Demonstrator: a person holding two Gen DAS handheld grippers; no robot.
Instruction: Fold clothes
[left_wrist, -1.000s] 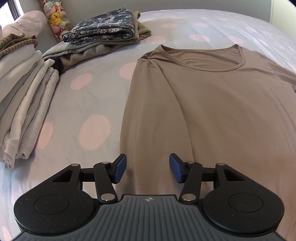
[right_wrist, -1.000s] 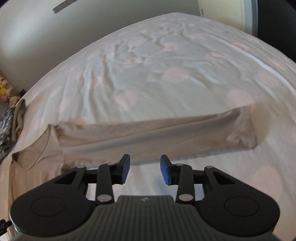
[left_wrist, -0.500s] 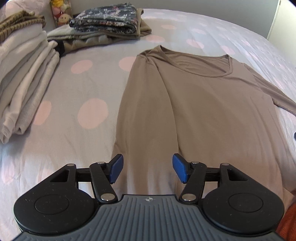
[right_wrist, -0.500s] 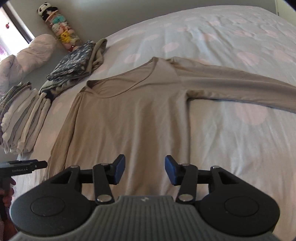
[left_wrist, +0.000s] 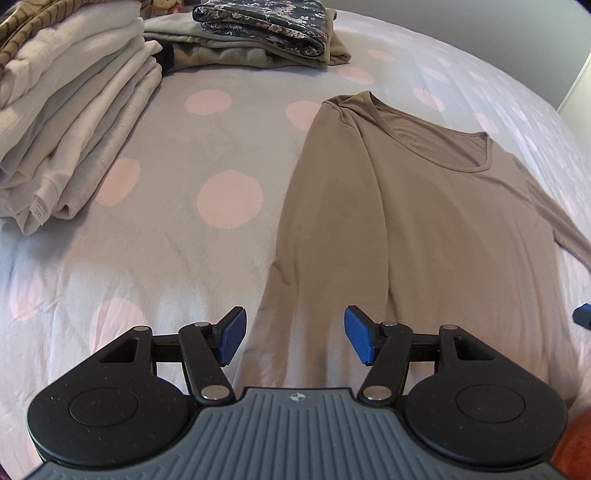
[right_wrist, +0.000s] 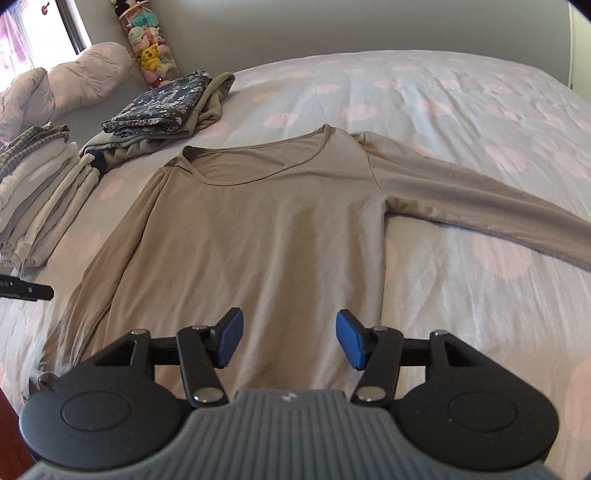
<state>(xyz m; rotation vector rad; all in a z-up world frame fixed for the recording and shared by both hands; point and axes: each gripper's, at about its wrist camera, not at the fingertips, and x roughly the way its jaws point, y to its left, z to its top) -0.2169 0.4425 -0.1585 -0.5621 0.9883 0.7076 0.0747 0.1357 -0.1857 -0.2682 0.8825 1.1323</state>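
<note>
Left of the shirt (right_wrist: 258, 229), folded stacks (right_wrist: 48, 192) crowd the bed (right_wrist: 461, 103)

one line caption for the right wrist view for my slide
Right gripper, jaws opening and empty, above a taupe long-sleeve top spread flat on the dotted bedspread.

Smooth matt cloth shirt (right_wrist: 258, 229) on soft dotted bedsheet (right_wrist: 443, 110)

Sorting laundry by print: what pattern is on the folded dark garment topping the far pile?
A small floral print on the dark navy folded garment, clearest in the left wrist view.
</note>
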